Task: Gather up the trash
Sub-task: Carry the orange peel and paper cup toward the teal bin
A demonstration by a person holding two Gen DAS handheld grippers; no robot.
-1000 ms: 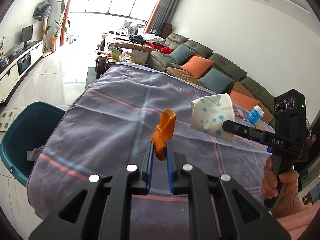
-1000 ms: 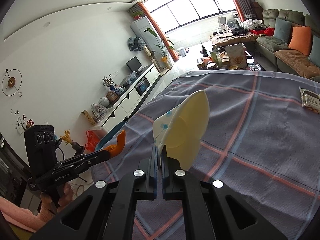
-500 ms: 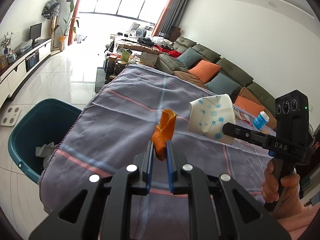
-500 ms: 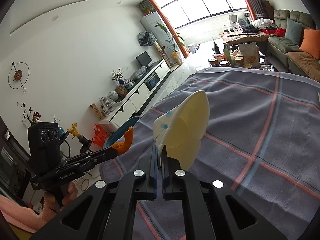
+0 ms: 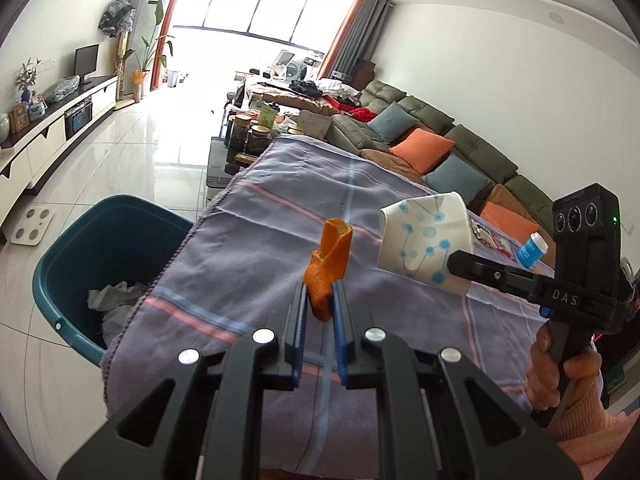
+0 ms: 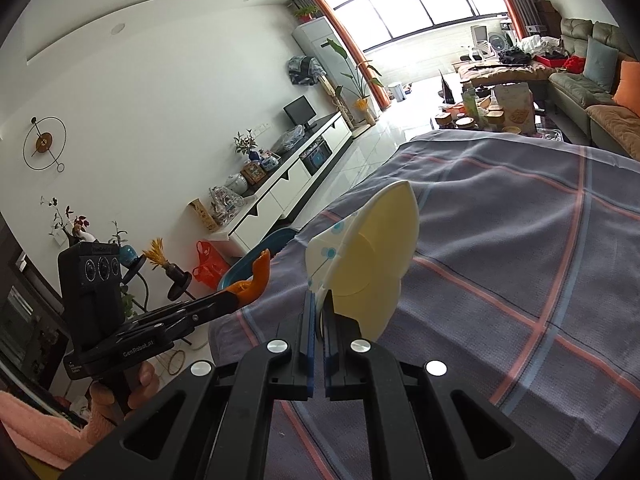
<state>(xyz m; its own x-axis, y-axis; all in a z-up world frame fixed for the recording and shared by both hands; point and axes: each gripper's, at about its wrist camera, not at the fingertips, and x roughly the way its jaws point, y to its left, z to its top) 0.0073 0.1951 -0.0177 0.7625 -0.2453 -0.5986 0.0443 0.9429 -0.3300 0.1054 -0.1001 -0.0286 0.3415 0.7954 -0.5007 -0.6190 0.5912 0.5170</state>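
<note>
Counter (image 5: 256,248): a long surface draped in a grey-violet cloth with pink and blue stripes; both tools are held above its near end.

Bin (image 5: 60,264): teal, open-topped, stood on the floor against the counter's left edge, with crumpled white paper (image 5: 114,300) seen inside. It lies forward and to the left of both tools. The left tool is judged the nearer, so its load would likely be dropped first; the right tool would have to be carried across the counter corner.

Paper cup (image 5: 426,246): white with blue dots, crushed flat, pinched at its rim by the right tool (image 6: 319,312), whose jaws are closed narrowly on it. Its long axis is pointed up and away from the tool. It is held clear of the cloth.

Orange peel (image 5: 328,268): a curled strip, clamped between the blue pads of the left tool (image 5: 320,304), its long axis roughly upright. It is held above the cloth, right of the bin's mouth.

Small blue-and-white bottle (image 5: 531,249): seen beyond the right tool on the far right of the counter, with a flat wrapper (image 5: 490,238) beside it.
</note>
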